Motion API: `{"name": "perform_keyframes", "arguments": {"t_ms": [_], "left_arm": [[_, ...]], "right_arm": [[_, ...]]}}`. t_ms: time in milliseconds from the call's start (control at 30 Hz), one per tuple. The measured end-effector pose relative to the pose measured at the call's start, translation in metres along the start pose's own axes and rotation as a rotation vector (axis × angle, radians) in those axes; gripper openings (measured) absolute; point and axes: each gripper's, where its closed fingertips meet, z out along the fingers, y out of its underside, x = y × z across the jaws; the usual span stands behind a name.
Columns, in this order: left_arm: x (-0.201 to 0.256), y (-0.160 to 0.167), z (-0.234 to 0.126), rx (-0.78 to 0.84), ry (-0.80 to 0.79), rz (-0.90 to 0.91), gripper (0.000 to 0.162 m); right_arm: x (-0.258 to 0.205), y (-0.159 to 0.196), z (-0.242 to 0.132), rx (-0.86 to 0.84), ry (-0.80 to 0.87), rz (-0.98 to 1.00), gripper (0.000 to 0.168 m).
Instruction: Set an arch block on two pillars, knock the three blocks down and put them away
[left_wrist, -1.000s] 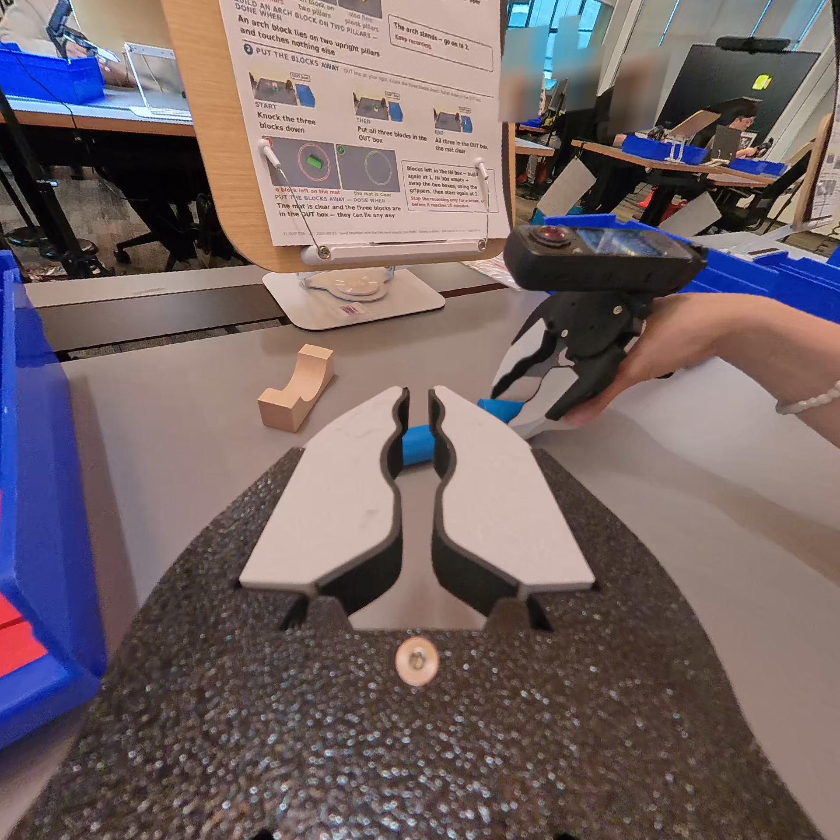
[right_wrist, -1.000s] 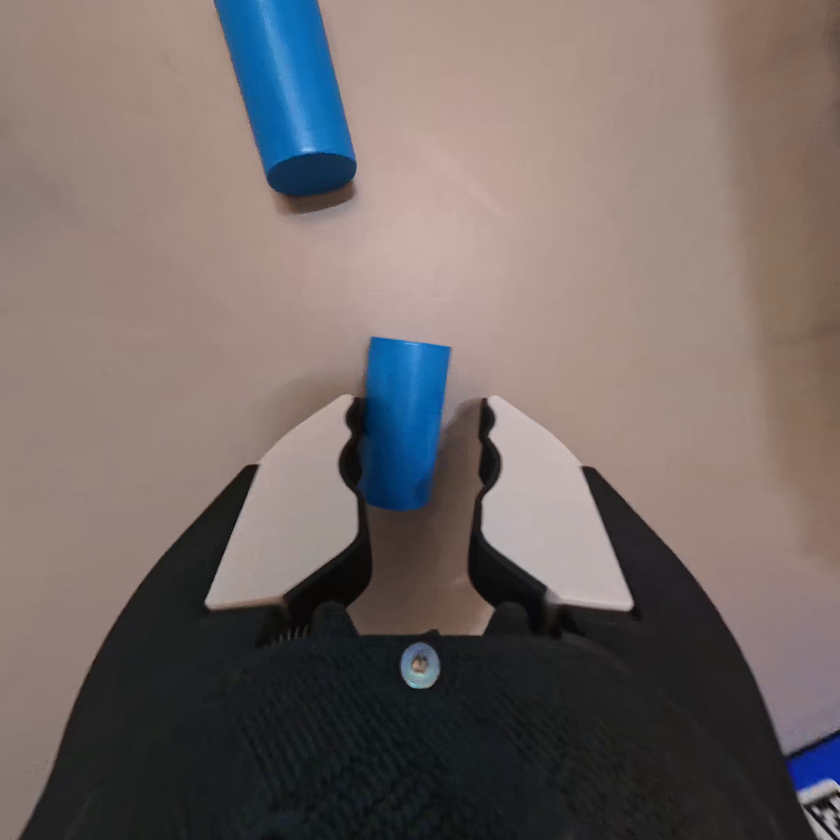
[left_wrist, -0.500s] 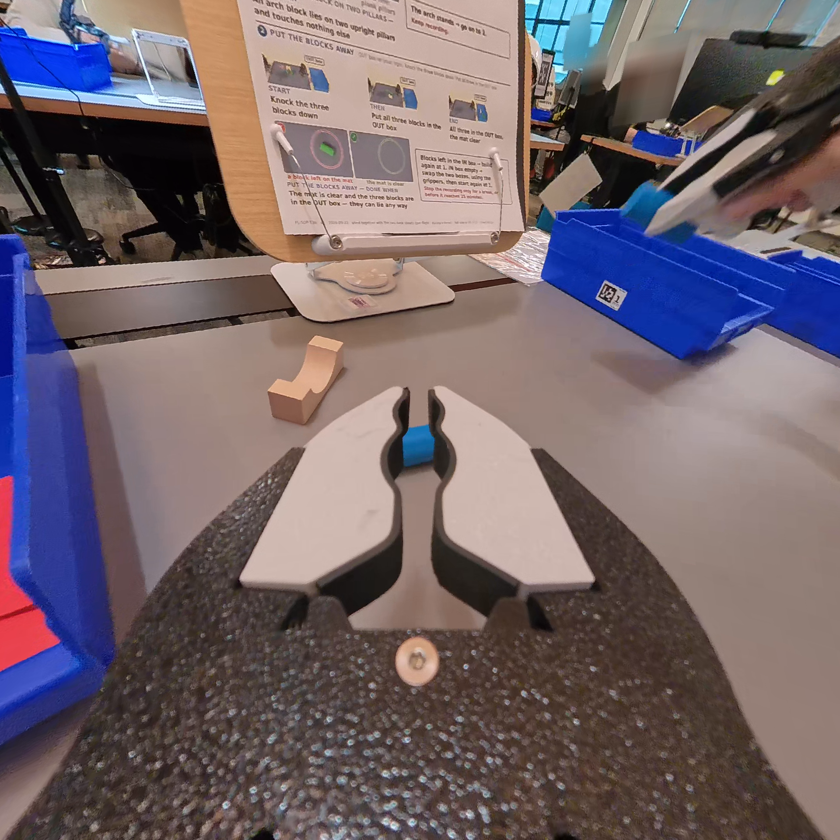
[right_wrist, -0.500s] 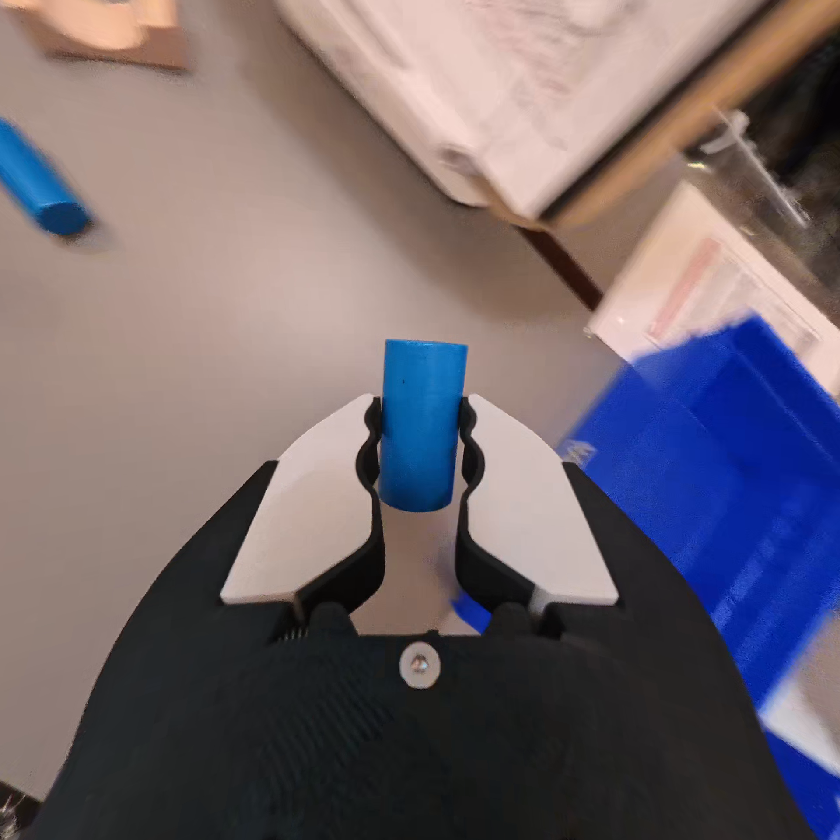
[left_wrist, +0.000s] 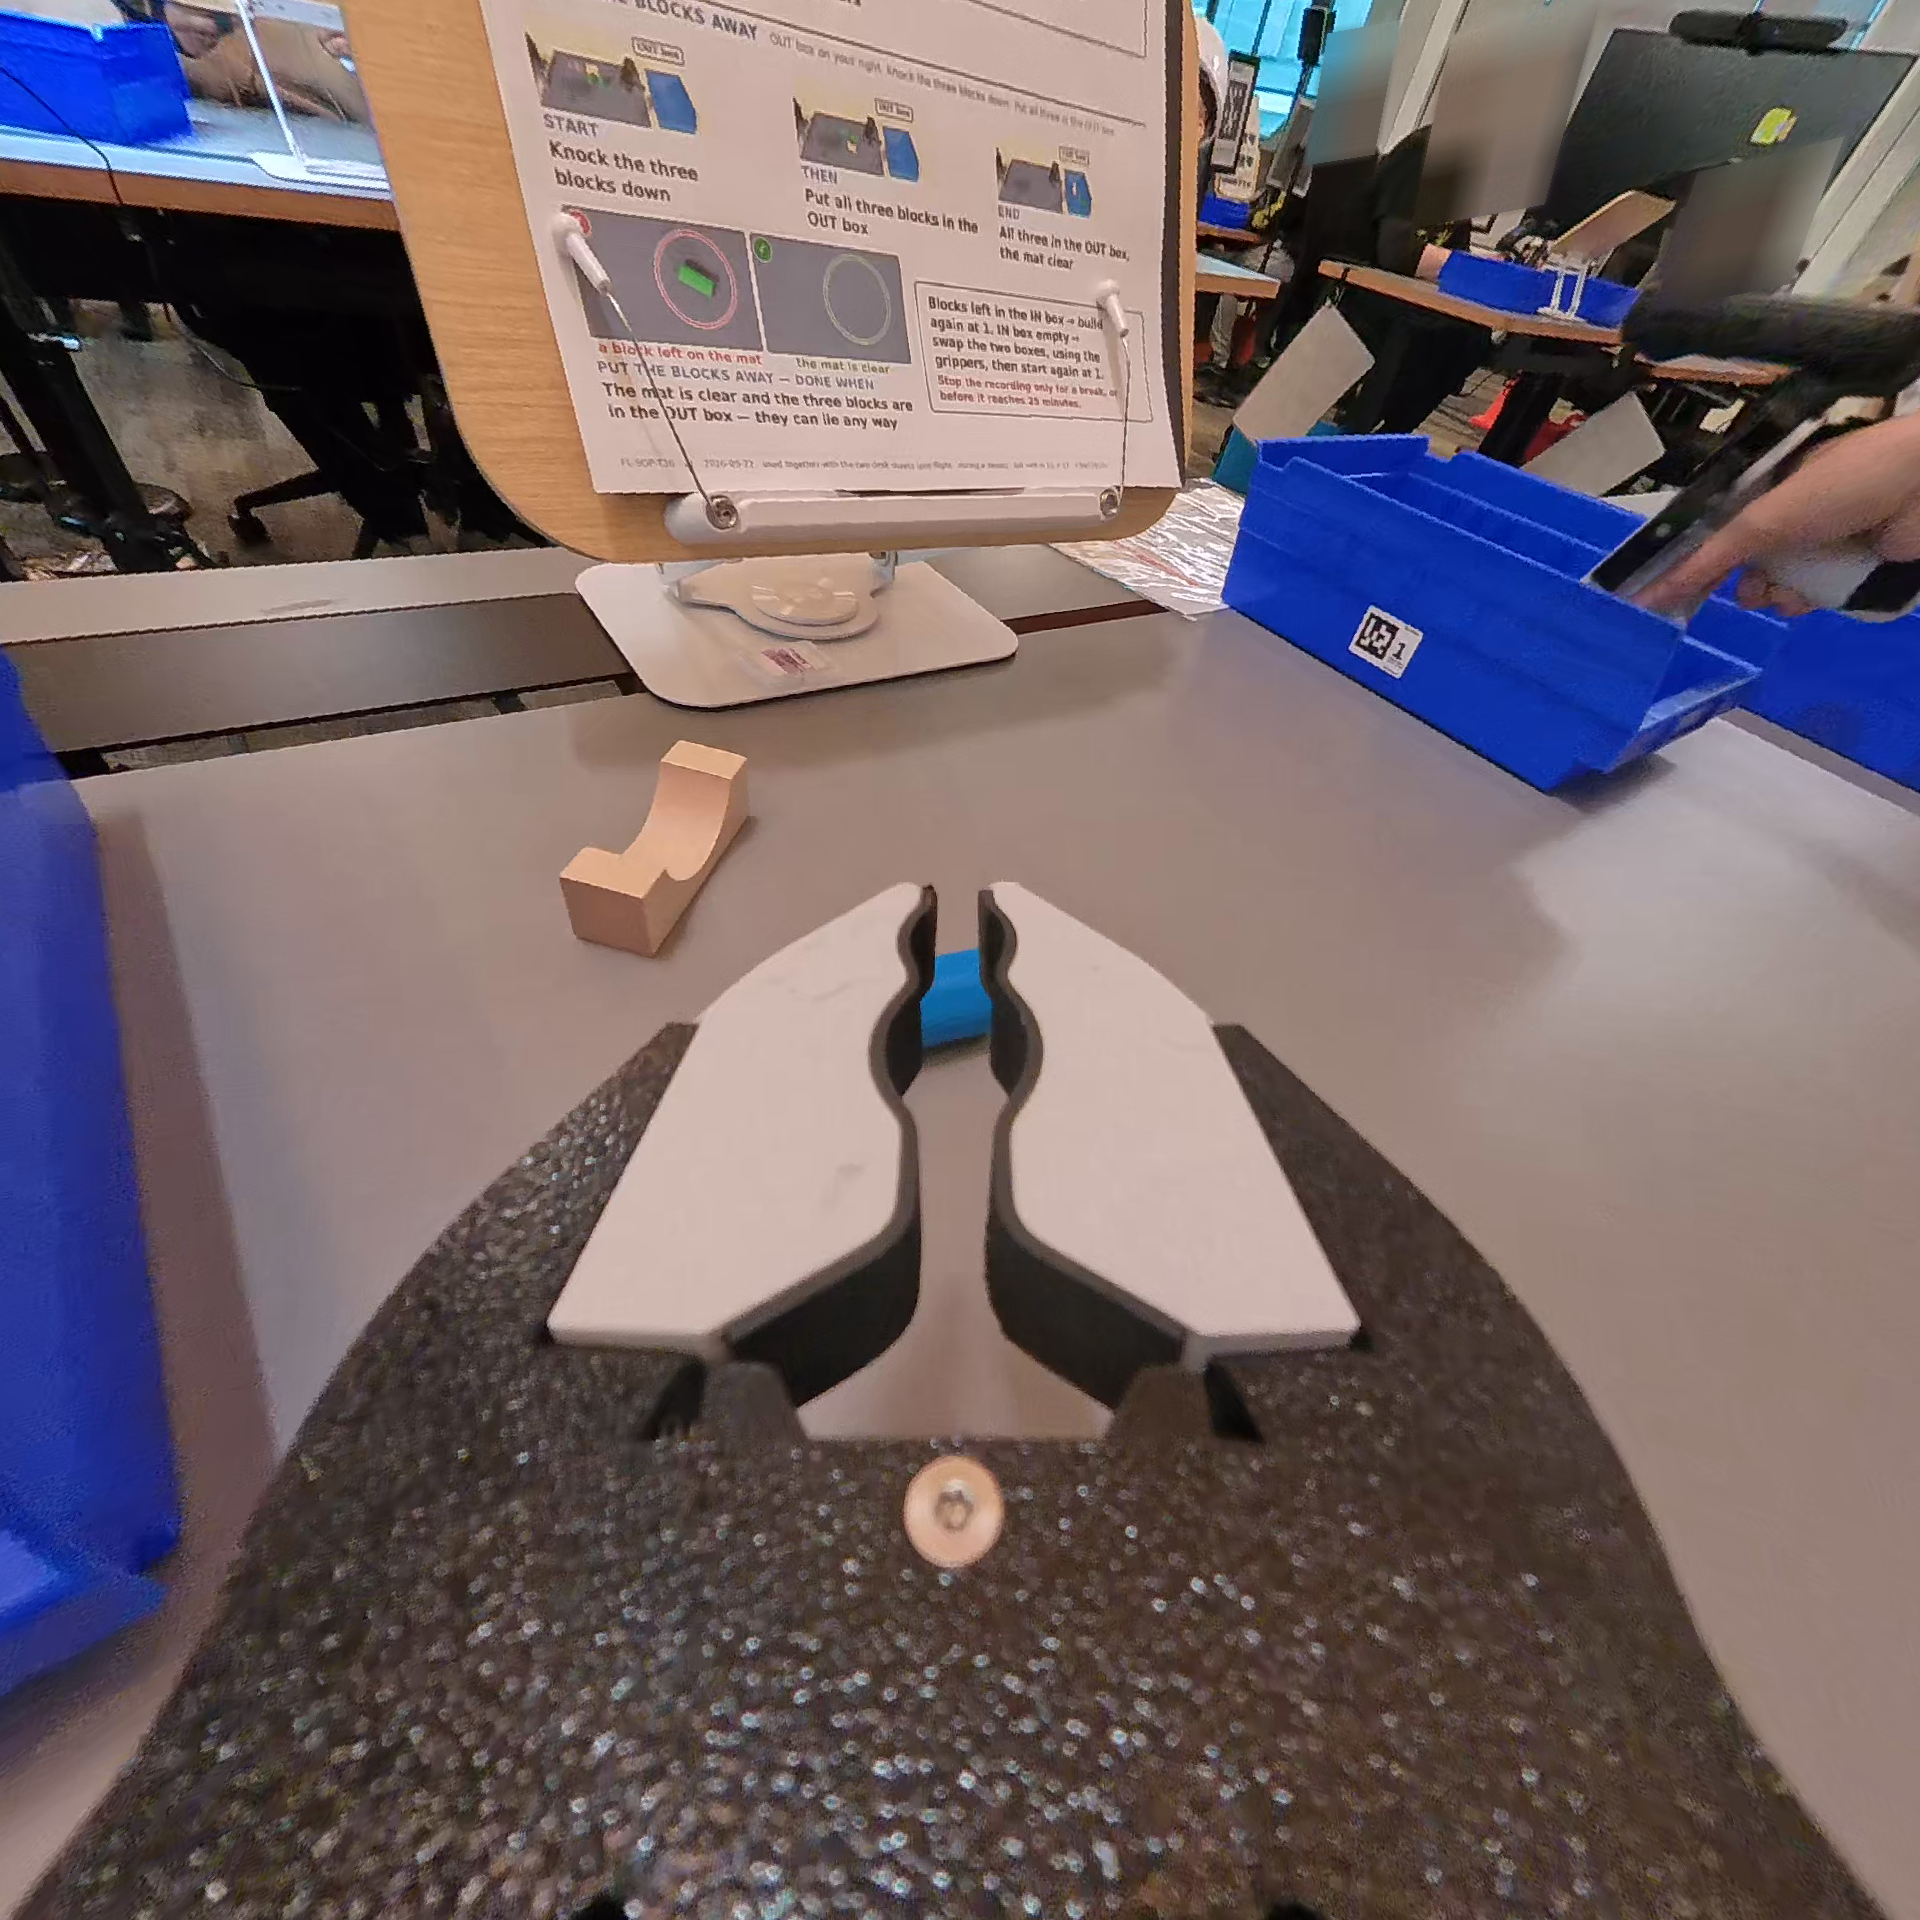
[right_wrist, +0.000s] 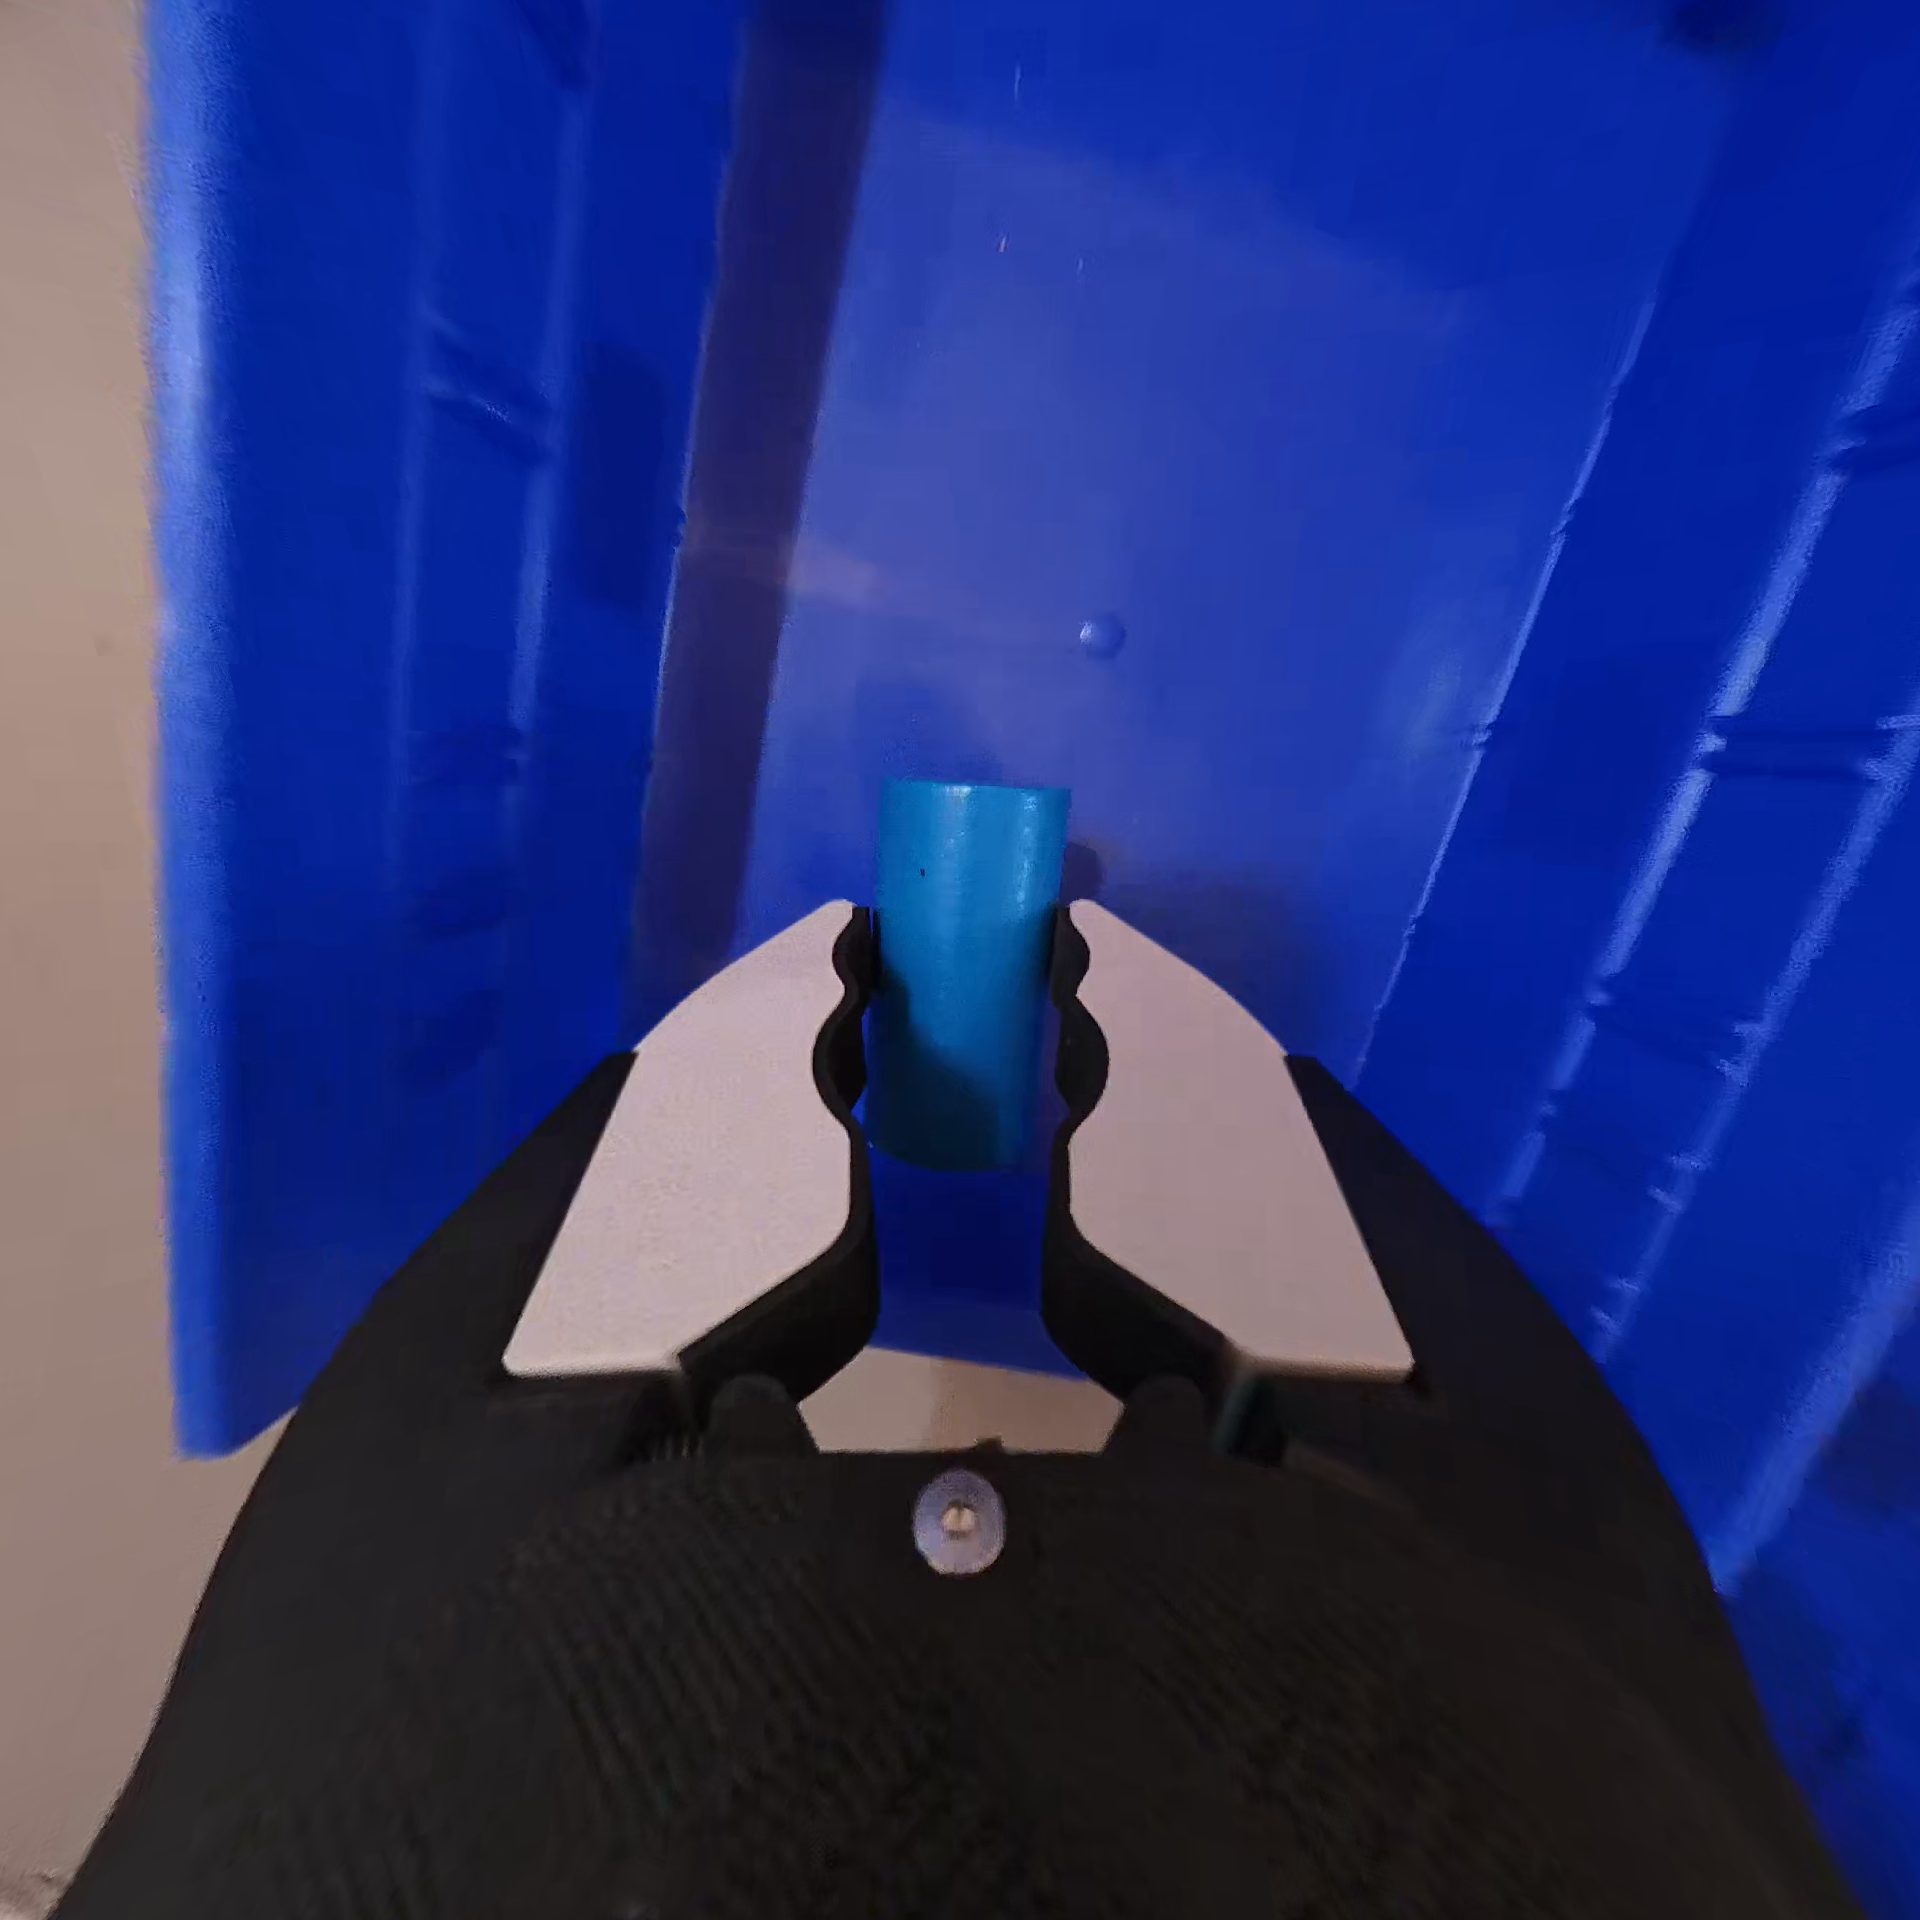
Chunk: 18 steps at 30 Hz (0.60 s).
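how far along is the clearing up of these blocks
Done: nothing shows in the bin so far; its floor looks bare where visible. In hand: the right gripper is shut on a blue cylinder over that bin. Left: a second blue cylinder lies on the table beyond the left gripper, whose jaws are nearly shut and empty, and a wooden arch block lies farther off.
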Motion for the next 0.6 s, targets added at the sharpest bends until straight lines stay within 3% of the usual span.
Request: {"name": "perform_keyframes", "arguments": {"t_ms": [500,600], "left_arm": [[0.006,0.003,0.003,-0.010,0.020,0.006,0.007],[0.005,0.002,0.002,-0.005,0.020,0.008,0.007]], "right_arm": [[-0.015,0.015,0.038,-0.081,-0.035,-0.020,0.035],[-0.016,0.015,0.037,-0.062,-0.037,-0.015,0.047]]}}
